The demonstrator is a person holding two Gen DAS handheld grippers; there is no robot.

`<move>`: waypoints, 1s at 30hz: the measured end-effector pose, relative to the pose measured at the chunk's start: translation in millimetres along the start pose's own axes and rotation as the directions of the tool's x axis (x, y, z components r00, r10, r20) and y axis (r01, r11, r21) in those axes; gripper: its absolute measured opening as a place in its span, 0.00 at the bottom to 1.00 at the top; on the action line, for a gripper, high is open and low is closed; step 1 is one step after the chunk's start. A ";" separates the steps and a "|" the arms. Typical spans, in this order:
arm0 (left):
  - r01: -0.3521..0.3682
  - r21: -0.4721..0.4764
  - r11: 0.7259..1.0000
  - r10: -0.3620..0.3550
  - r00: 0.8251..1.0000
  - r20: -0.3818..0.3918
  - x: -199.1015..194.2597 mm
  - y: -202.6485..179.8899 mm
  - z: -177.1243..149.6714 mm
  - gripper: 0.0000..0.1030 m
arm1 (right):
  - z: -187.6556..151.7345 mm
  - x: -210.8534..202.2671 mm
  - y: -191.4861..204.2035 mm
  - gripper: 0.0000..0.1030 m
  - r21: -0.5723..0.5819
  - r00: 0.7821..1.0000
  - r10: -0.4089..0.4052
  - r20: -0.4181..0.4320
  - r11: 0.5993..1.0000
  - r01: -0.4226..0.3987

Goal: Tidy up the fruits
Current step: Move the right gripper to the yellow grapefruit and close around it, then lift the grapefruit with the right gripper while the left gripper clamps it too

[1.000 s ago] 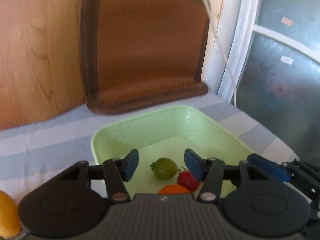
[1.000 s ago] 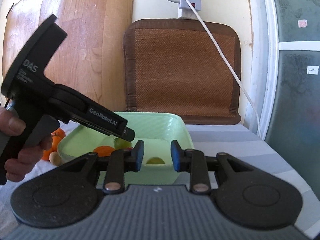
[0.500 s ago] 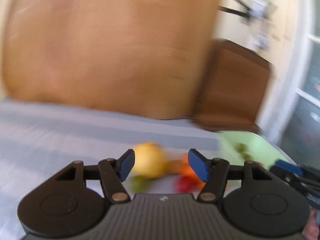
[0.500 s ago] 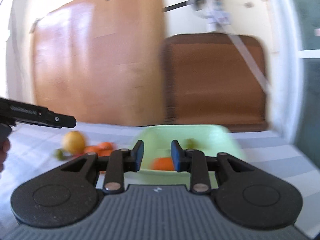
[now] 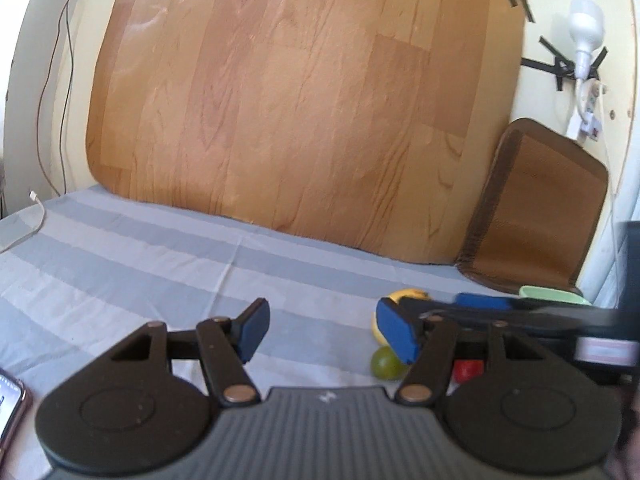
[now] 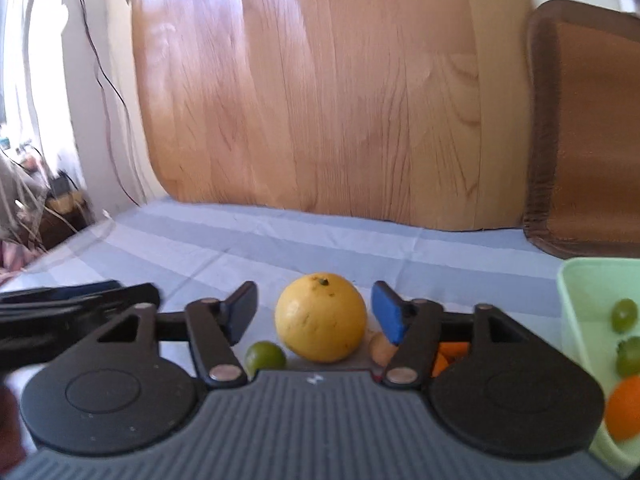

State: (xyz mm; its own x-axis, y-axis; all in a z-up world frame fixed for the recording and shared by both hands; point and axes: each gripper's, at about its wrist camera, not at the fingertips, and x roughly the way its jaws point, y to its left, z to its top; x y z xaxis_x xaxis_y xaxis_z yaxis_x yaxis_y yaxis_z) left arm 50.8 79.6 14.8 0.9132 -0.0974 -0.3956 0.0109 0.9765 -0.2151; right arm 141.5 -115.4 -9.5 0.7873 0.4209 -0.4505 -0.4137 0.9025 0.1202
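The big round yellow fruit (image 6: 321, 317) sits on the grey and white striped cloth (image 6: 240, 248), and everything else is told from it. The right gripper (image 6: 314, 314) points at this yellow fruit, with one blue pad on each side of it. Its jaws are opening wide, and the pads do not touch the fruit, so it holds nothing. Just in front of the yellow fruit, a bit to the left in the right wrist view, lies a small round green fruit (image 6: 265, 356). Just to the right of the yellow fruit is a small pale tan round thing (image 6: 381, 349), and past that some orange fruit (image 6: 450, 354) peeks out behind the gripper's arm. Further right of the yellow fruit stands the pale green plastic tray (image 6: 576, 280). Inside it are two small green fruits (image 6: 625, 314) and one orange fruit (image 6: 626, 412). The left gripper (image 5: 322, 330) is off to the left of the yellow fruit. Its blue pads are about half open with only bare cloth between them, so it holds nothing. In the left wrist view the yellow fruit (image 5: 408, 294) is partly hidden behind the right-hand pad, with the small green fruit (image 5: 385, 363) and a small red fruit (image 5: 468, 369) close by it. Behind the yellow fruit a big wooden board (image 5: 304, 100) leans on the wall, and a brown woven mat (image 5: 536, 208) leans to the right of the board. A phone (image 5: 10, 400) lies far to the left, at the edge of the left wrist view.
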 end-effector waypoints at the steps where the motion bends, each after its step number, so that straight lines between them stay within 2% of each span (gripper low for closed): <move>1: 0.010 0.000 1.000 -0.010 1.000 0.007 -2.6 -0.1 -0.1 0.59 | -0.1 6.3 -1.1 0.71 -0.006 1.000 -0.012 -0.016 1.000 0.011; 3: 0.027 0.001 1.000 -0.027 0.999 0.019 -8.9 -0.8 -1.3 0.59 | 0.9 17.3 -3.5 0.71 -0.007 0.998 -0.030 -0.057 1.000 0.030; 7: 0.052 0.006 0.999 -0.052 0.998 0.032 -25.2 -3.1 -1.8 0.59 | 0.1 25.3 -6.4 0.69 0.040 0.996 0.007 -0.094 0.999 -0.003; 8: 0.062 0.005 0.998 -0.062 0.997 0.034 -30.9 -2.8 -0.6 0.59 | 0.0 26.0 -4.8 0.64 0.032 0.994 0.015 -0.108 0.999 -0.012; 11: 0.094 0.005 0.996 -0.094 0.994 0.048 -55.4 -1.9 3.0 0.60 | -2.4 27.2 1.8 0.64 -0.002 0.993 -0.009 -0.114 1.000 0.009; 12: 0.108 0.010 0.994 -0.109 0.993 0.050 -66.7 -1.8 3.1 0.62 | -2.1 27.2 2.3 0.64 -0.005 0.993 -0.011 -0.115 1.000 0.010; 14: 0.132 0.031 0.991 -0.133 0.989 0.067 -90.8 -3.2 1.3 0.72 | -1.4 27.8 2.0 0.64 -0.007 0.993 -0.012 -0.119 1.000 0.011; 17: 0.124 0.095 0.988 -0.133 0.987 0.090 -123.6 -4.9 -7.6 0.73 | 0.9 34.4 3.7 0.65 -0.021 0.992 -0.022 -0.121 1.000 0.020; 20: 0.119 0.112 0.987 -0.126 0.990 0.061 -142.7 -5.2 -20.5 0.73 | -1.1 39.9 2.1 0.65 -0.020 0.990 -0.020 -0.140 1.000 0.018; 24: 0.124 0.064 0.990 -0.123 0.992 -0.015 -146.4 -5.0 -45.0 0.73 | -0.9 42.3 2.5 0.63 -0.014 0.990 -0.020 -0.138 1.000 0.019; 27: 0.123 0.009 0.992 -0.122 0.989 -0.082 -138.5 -1.4 -59.0 0.70 | 1.5 27.1 6.1 0.63 -0.028 0.995 -0.031 -0.095 0.999 0.028; 30: 0.139 -0.046 0.989 -0.143 0.984 -0.103 -132.2 6.0 -63.8 0.70 | 0.0 -9.0 5.3 0.63 -0.043 1.000 0.001 -0.031 0.999 -0.002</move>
State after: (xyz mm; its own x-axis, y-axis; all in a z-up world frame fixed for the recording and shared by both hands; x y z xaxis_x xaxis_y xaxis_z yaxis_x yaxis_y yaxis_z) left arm -95.8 86.0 8.9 0.8553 -0.2557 -0.4507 0.1191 0.9435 -0.3093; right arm 132.2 -114.4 -4.9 0.7722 0.4185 -0.4780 -0.4347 0.8967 0.0829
